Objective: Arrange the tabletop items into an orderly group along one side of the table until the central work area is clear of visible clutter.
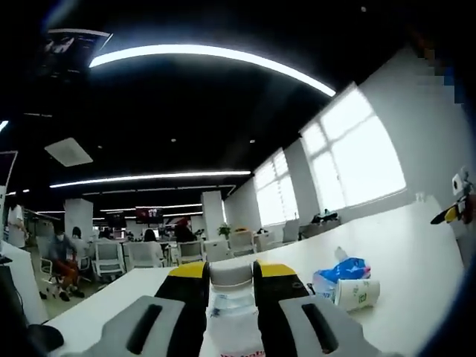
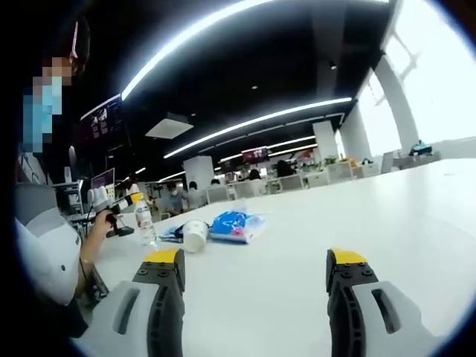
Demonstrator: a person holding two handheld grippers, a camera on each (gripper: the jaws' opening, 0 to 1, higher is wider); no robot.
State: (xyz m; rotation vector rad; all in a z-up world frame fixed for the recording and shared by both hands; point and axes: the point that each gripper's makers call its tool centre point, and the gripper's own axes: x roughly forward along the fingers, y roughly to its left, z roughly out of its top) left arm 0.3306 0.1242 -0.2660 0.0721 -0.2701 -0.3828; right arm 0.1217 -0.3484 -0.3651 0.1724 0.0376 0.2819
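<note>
Here the left gripper (image 1: 231,286) clamps what seems a tissue pack (image 1: 232,316); the right gripper (image 2: 256,269), jaws apart, faces the far-left paper cup (image 2: 195,235).

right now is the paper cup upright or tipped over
Tipped over. The paper cup lies on its side on the table, open mouth facing the camera, next to the blue packet.

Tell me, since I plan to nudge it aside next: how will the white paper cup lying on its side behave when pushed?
The white paper cup lies on its side on the smooth white table, so it will probably roll in a curve rather than slide. It looks empty and light, and its thin wall would likely crush under a firm squeeze.
</note>
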